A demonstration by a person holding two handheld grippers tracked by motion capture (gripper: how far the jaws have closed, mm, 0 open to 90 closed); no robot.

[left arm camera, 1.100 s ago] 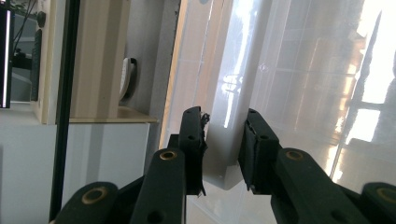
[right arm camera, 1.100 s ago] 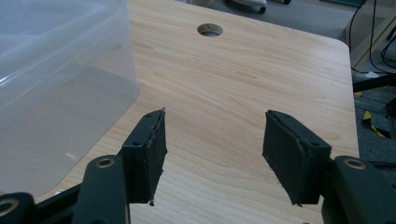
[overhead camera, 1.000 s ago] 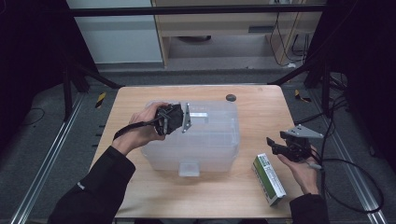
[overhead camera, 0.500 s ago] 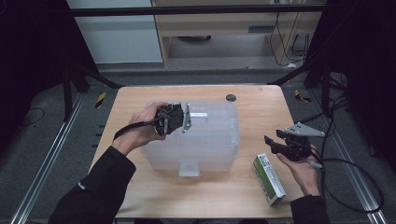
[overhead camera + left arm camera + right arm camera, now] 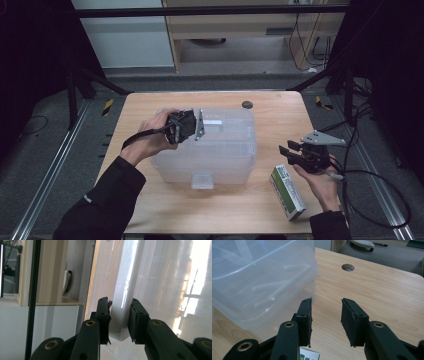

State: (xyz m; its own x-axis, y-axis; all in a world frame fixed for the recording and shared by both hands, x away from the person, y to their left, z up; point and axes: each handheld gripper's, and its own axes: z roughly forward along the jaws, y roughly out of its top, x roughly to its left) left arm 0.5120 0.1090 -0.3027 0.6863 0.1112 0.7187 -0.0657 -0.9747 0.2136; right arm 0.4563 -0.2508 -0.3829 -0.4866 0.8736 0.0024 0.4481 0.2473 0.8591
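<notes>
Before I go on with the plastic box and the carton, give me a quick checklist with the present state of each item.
1. Left gripper clamped on the clear box's latch tab: ok.
2. Right gripper empty, jaws just been closing: ok.
3. Green carton lying free beside the clear box, below the right gripper: ok.
4. Lid seated on the box: cannot tell.
5. Table space in front of the box free: ok.

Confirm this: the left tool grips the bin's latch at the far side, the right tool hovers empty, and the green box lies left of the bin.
Wrong on one point: the green box lies right of the bin, under the right tool, as the high view shows. The left tool does grip the latch.
</notes>
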